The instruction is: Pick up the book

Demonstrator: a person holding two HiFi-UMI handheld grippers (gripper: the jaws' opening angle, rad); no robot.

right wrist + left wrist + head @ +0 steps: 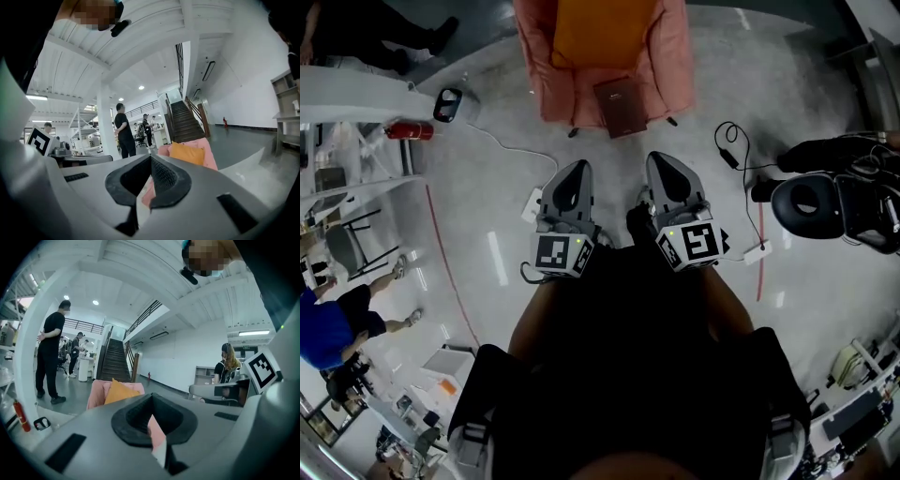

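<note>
A dark brown book (621,105) lies at the front edge of the seat of a pink armchair (675,56); an orange cushion (600,28) leans on the chair's back. My left gripper (572,178) and right gripper (667,167) are held side by side above the floor, both pointing at the chair and a short way back from it. Both are shut with nothing in them. In the left gripper view the gripper (151,399) faces the armchair (96,392) ahead. The right gripper (151,160) faces the same armchair (212,157).
A red fire extinguisher (411,130) lies at the left. A black office chair (811,206) stands at the right, with cables (733,150) on the floor near it. A white power strip (533,203) lies beside my left gripper. A person (49,357) stands beyond the chair.
</note>
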